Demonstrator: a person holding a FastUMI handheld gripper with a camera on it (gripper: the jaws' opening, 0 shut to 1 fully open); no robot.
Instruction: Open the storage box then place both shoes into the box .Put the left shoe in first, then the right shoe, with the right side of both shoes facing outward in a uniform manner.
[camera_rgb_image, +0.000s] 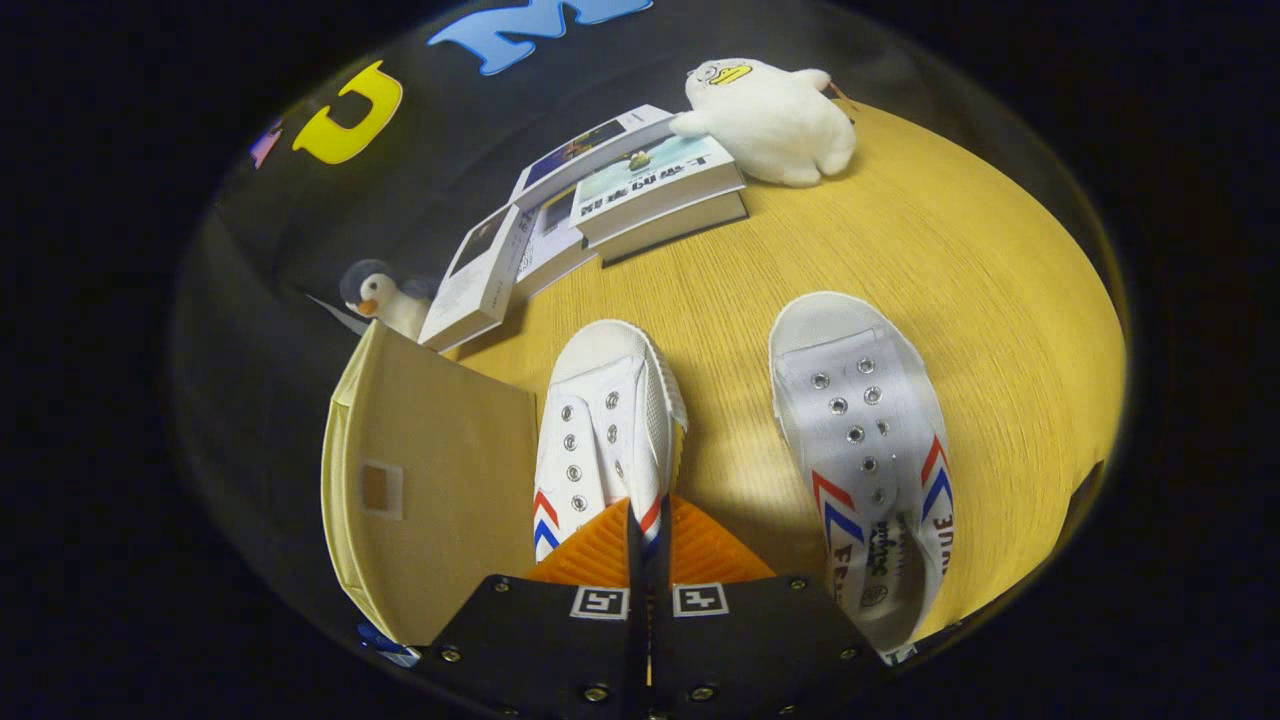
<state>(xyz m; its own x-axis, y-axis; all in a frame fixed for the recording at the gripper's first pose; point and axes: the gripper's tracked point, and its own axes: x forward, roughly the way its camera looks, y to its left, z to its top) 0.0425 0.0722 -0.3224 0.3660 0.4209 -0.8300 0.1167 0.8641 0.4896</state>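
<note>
Two white canvas shoes with red and blue chevrons lie toes away from me on the wooden table (980, 260). My gripper (645, 520) is shut on the side wall of the left shoe (600, 420), whose striped edge runs into the thin gap between the fingers. That shoe looks tilted and slightly raised. Apart on the table to the right of the fingers lies the right shoe (860, 440), its opening facing up. Right beside the held shoe, on its left, stands the beige storage box (430, 480), showing a broad flat panel with a small label window. I cannot tell whether its inside is exposed.
Beyond the shoes, a stack of books (650, 190) and a leaning book (480, 275) sit at the table's far side. A white plush toy (770, 120) rests against the stack. A small penguin toy (385, 300) stands behind the box. Bare wood lies between the shoes.
</note>
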